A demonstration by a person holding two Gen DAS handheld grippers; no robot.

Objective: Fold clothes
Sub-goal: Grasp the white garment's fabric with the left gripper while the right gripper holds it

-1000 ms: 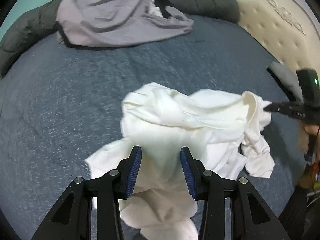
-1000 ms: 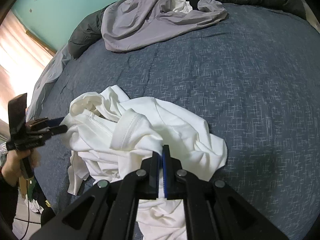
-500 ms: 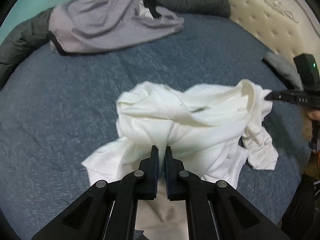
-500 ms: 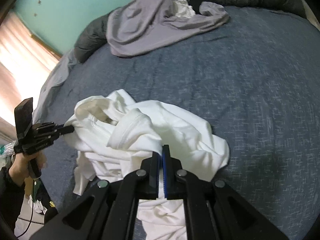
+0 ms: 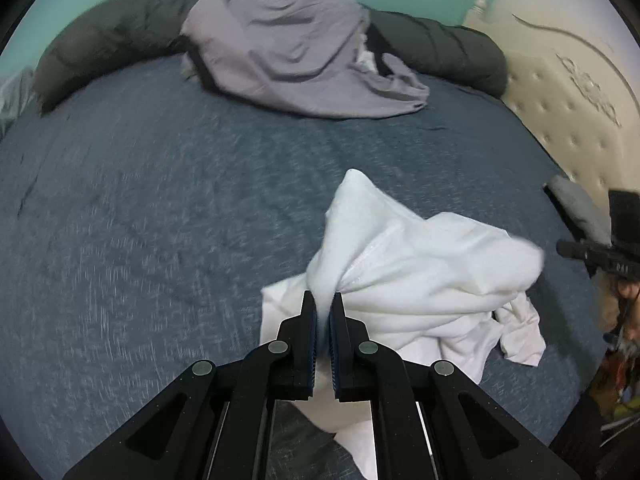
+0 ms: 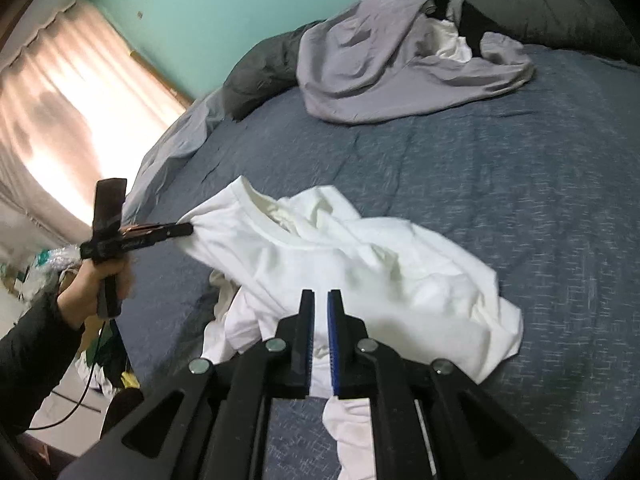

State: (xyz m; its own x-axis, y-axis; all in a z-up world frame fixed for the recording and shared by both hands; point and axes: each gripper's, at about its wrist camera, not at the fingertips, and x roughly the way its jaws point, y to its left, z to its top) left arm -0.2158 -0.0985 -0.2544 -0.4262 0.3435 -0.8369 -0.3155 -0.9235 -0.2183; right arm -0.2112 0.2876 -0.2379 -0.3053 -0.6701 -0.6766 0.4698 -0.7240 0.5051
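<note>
A crumpled white shirt (image 5: 420, 280) lies on the blue bed cover (image 5: 160, 220), partly lifted between both grippers. My left gripper (image 5: 323, 300) is shut on a bunched fold of it. In the right wrist view the left gripper (image 6: 188, 230) pulls the shirt (image 6: 360, 264) taut near the collar. My right gripper (image 6: 320, 298) holds the other side; its jaws are opening slightly, with white fabric between them and hanging below. In the left wrist view the right gripper (image 5: 560, 248) sits at the shirt's far right tip.
A grey garment (image 5: 300, 52) is heaped at the far side of the bed, against a dark rolled duvet (image 5: 112, 28). A cream tufted headboard (image 5: 560, 100) is on the right. The bed's edge, a lit curtain (image 6: 48, 120) and floor clutter lie to the left in the right wrist view.
The left jaws closed on the shirt, then carried the fold sideways and slightly up, stretching the cloth. The right gripper rose a little and its jaw gap widened slightly.
</note>
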